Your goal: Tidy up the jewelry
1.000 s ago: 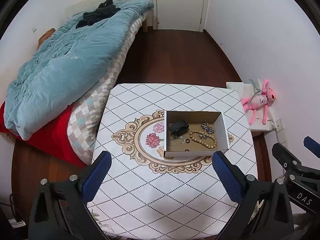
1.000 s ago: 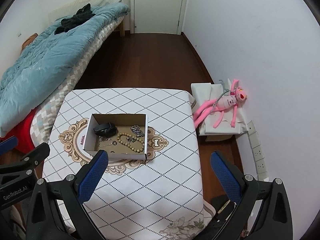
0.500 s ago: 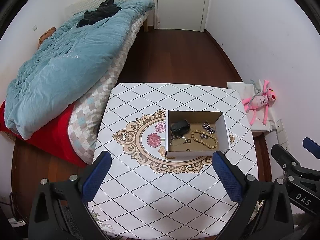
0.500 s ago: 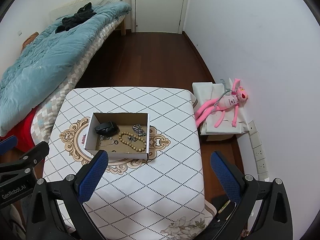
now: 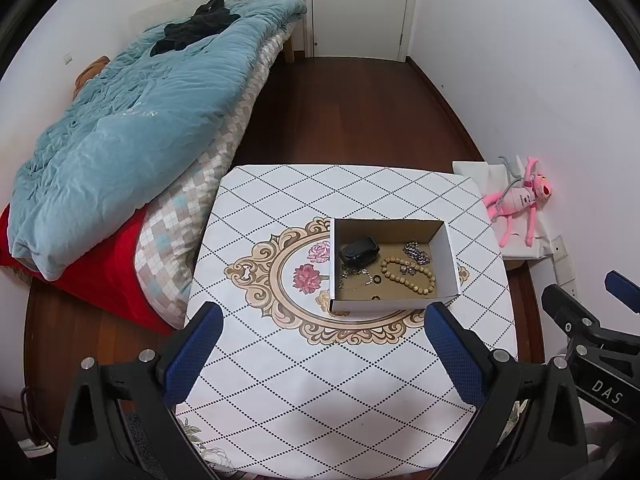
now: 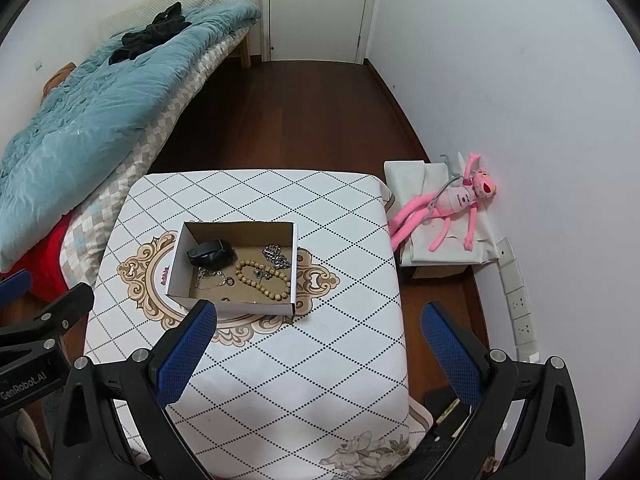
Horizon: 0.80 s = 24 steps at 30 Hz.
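Left gripper (image 5: 322,350) with blue pads: jaws wide apart, holding nothing, above near edge of table. Right gripper (image 6: 318,344): same, jaws wide apart, nothing held.

White tablecloth with black diamond lines and gold flower ring (image 5: 288,368) covers table.

Open white cardboard box (image 5: 390,305) sits near middle. Inside: tan bead bracelet (image 5: 408,278), silver chain (image 5: 416,251), black oval case (image 5: 359,251), thin silver chain (image 5: 354,278), small dark ring (image 5: 376,279).

Beyond: pink plush toy (image 6: 448,204) by wall, blue quilt (image 5: 128,132) on bed, white door (image 6: 318,8).
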Each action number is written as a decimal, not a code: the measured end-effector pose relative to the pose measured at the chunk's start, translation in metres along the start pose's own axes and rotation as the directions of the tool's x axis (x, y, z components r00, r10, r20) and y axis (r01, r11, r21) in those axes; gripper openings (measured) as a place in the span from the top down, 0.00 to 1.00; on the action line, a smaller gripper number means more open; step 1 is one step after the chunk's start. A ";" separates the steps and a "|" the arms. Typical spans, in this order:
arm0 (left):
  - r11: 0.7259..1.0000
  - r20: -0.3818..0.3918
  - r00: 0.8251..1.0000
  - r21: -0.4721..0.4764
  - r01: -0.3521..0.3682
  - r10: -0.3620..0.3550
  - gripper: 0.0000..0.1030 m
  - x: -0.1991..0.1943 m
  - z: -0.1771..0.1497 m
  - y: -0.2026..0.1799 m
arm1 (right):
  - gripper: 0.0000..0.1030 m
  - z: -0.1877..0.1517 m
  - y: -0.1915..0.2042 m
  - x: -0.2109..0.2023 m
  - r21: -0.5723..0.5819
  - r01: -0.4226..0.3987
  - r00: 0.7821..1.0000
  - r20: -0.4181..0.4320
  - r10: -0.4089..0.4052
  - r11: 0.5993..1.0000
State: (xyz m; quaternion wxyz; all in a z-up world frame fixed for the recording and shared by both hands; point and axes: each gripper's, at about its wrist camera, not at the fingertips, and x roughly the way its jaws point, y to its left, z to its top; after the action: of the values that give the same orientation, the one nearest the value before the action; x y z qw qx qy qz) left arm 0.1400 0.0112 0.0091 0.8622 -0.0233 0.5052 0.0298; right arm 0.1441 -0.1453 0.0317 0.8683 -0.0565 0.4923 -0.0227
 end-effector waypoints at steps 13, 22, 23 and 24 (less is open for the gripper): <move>1.000 -0.003 1.000 0.012 0.012 -0.011 0.00 0.001 -0.002 0.000 | 0.00 0.000 0.001 0.000 0.001 -0.004 1.000 -0.002 0.004 1.000; 1.000 -0.007 1.000 0.014 0.012 -0.012 0.00 0.002 -0.002 0.001 | 0.00 0.000 0.000 0.001 0.000 -0.004 1.000 -0.003 0.004 1.000; 1.000 -0.007 1.000 0.013 0.012 -0.012 0.00 0.002 -0.002 0.002 | 0.00 -0.001 0.002 0.000 -0.001 -0.004 1.000 -0.003 0.004 1.000; 1.000 -0.007 1.000 0.012 0.014 -0.014 0.00 0.002 -0.002 0.002 | 0.00 -0.002 0.000 0.001 -0.001 -0.005 1.000 -0.003 0.005 1.000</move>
State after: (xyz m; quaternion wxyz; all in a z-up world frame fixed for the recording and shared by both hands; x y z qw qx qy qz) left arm 0.1385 0.0128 0.0065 0.8608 -0.0216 0.5081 0.0207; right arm 0.1429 -0.1454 0.0303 0.8675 -0.0554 0.4939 -0.0204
